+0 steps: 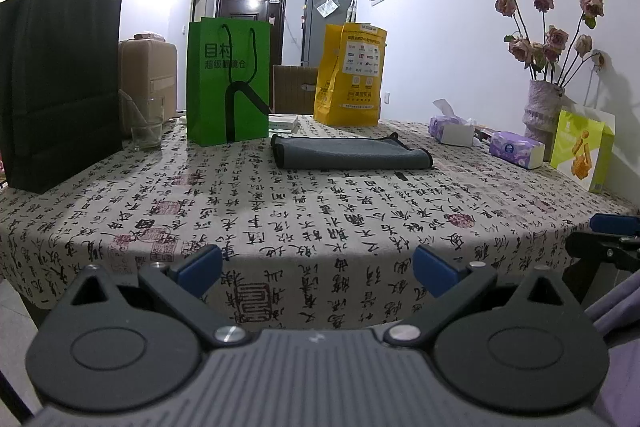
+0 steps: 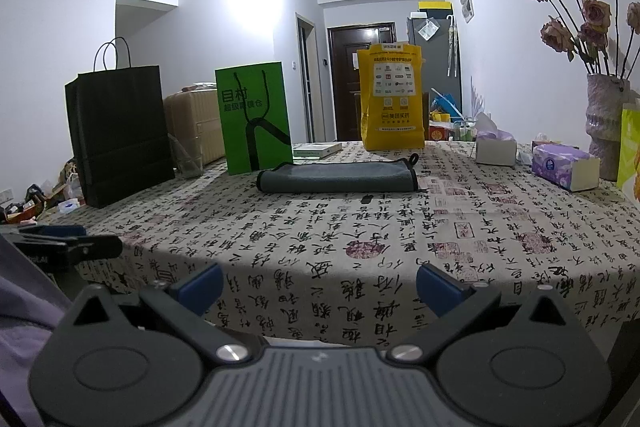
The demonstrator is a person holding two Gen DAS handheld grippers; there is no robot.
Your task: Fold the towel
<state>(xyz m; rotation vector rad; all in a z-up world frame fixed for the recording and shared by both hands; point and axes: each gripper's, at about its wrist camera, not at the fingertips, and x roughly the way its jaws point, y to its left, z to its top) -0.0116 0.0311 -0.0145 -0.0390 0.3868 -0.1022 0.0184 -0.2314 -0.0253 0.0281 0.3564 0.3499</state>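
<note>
- Left wrist view: left tool (image 1: 316, 269) spread wide, holding nothing, at the near desk (image 1: 280, 219) edge.
- Right tool (image 2: 318, 285) likewise wide and unloaded.
- Grey towel (image 1: 350, 151) lies folded mid-desk, well apart from both.
- Green bag (image 1: 228, 79) stands just behind it.

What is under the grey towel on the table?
The grey towel lies flat on the calligraphy-print tablecloth, which shows all around it. A small dark tag lies beside its near edge. Anything beneath the towel itself is covered.
</note>
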